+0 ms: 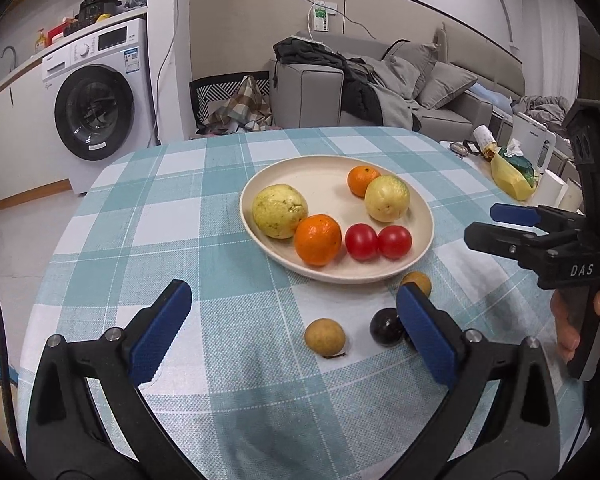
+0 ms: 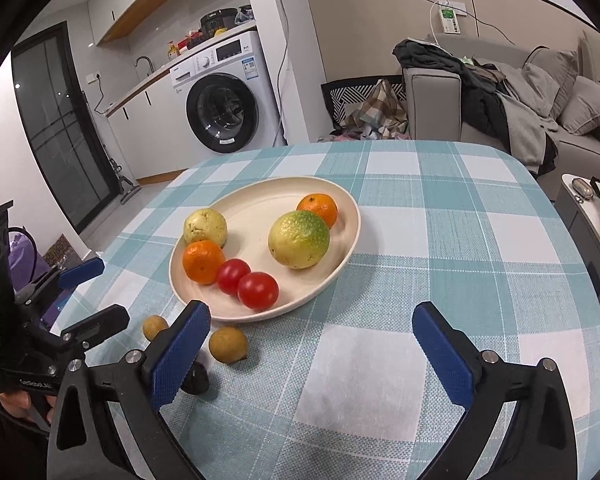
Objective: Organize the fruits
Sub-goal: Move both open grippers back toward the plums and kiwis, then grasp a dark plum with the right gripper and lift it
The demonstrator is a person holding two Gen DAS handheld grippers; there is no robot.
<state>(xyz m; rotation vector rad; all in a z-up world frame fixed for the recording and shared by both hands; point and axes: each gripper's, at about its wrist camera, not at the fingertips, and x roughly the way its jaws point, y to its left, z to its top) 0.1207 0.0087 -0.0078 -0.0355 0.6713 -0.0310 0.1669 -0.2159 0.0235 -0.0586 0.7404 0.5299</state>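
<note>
Fruits [image 1: 318, 239] beyond wide-open empty tongs [image 1: 296, 328]

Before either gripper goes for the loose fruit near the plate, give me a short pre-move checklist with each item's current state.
1. Left gripper open, empty: ok.
2. Right gripper open, empty: ok.
3. Round tan fruit on the checked tablecloth sits between the left fingers, unobstructed: ok.
4. Dark round fruit fully visible: not ok, partly behind a finger.
5. Cream oval plate has bare space: ok.
6. Second tan fruit off the plate, reachable: ok.
</note>
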